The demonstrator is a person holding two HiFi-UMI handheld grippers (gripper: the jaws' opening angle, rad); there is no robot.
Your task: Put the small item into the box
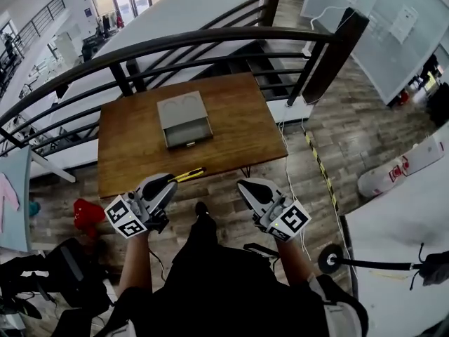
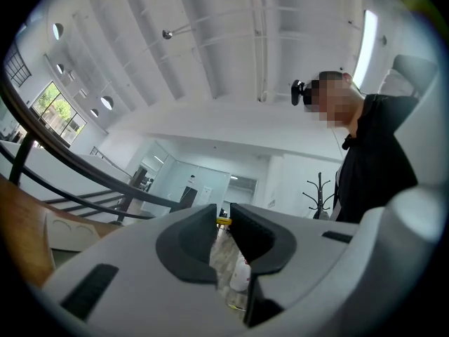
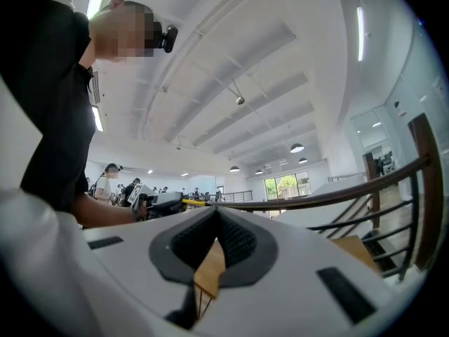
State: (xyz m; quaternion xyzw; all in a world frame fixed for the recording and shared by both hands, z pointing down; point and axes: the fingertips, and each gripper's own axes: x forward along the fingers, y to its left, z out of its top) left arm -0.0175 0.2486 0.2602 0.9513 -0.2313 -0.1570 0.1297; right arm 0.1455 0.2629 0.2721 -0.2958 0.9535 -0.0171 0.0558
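Table (image 1: 133, 146) brown wood; box (image 1: 184, 120) grey; small item (image 1: 189, 175) yellow & blk; left gripper (image 1: 170, 181), right gripper (image 1: 245, 187) white w/ blk-wht square markers.

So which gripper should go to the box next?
Left. The left gripper is shut on the yellow item at the near edge of the table, facing the box. The right gripper is shut on nothing, short of the table.

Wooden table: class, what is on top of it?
A grey box sits on the table; its contents cannot be made out, and it covers the wood beneath. The left gripper holds the yellow item.
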